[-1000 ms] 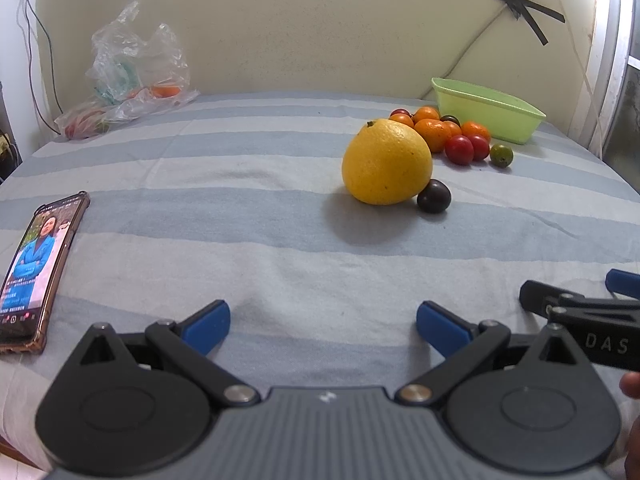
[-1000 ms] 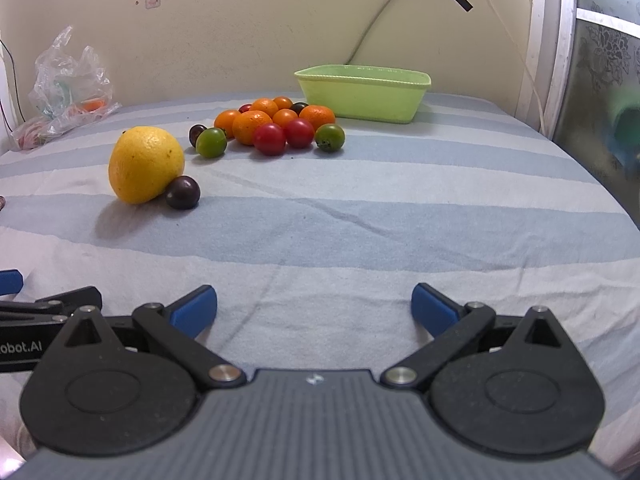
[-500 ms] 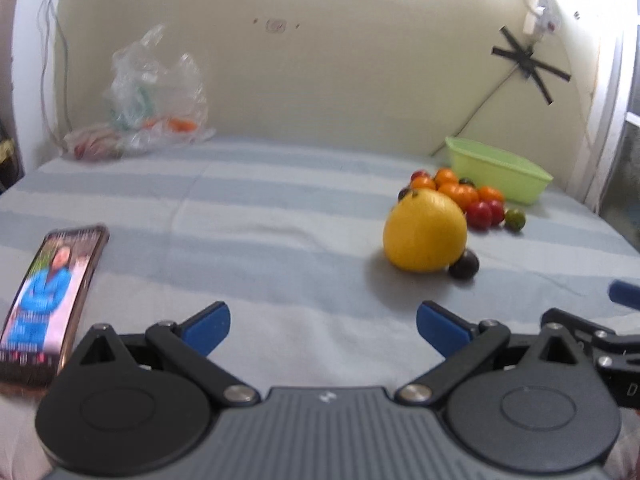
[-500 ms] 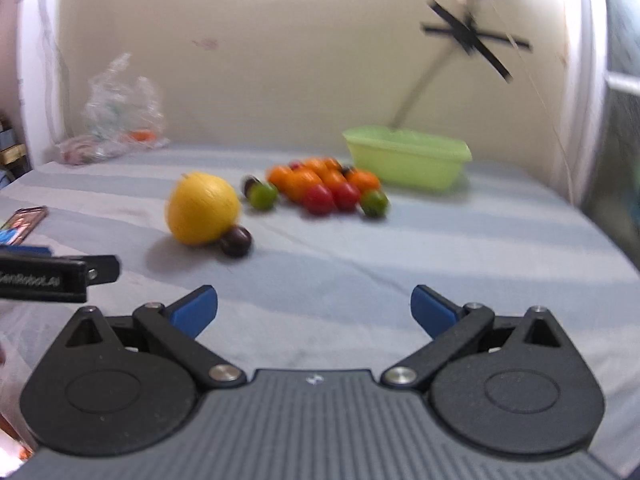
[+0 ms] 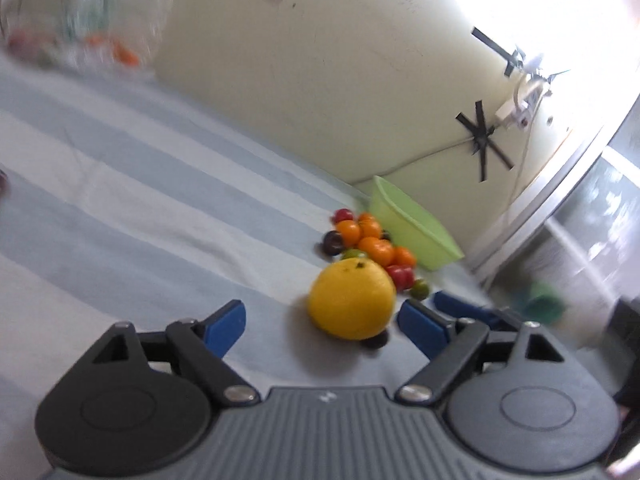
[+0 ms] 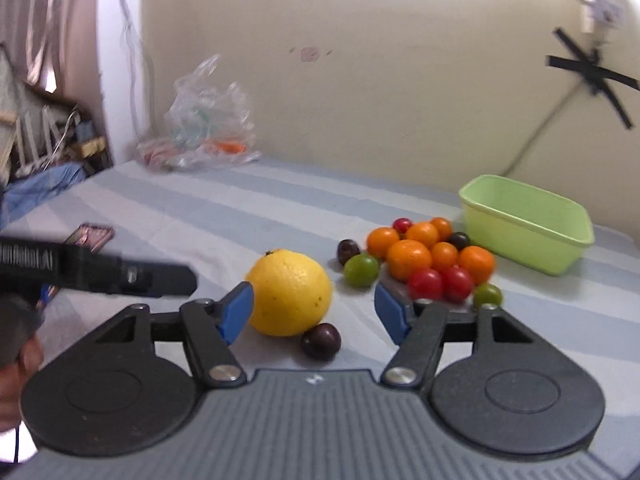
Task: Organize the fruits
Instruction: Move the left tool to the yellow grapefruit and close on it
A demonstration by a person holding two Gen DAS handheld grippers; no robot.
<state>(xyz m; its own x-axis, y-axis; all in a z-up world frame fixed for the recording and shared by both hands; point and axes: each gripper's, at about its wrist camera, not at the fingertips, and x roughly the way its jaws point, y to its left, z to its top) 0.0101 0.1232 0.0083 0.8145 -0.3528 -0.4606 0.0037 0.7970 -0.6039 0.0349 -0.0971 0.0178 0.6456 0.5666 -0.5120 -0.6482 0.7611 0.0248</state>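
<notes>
The striped bedsheet lay under everything. A green tub sat by the wall, small fruits heaped just beside it. The yellow citrus rested nearer, a dark plum touching it. The right gripper and left gripper both stood wide, holding nothing.

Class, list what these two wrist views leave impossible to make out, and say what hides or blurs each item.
- Plastic bag contents: left wrist view, motion blur.
- Green tub inside: right wrist view, near wall hides the floor.
- Dark plum: left wrist view, mostly behind the yellow citrus.
- Phone screen: right wrist view, small, partly behind the left gripper.
</notes>
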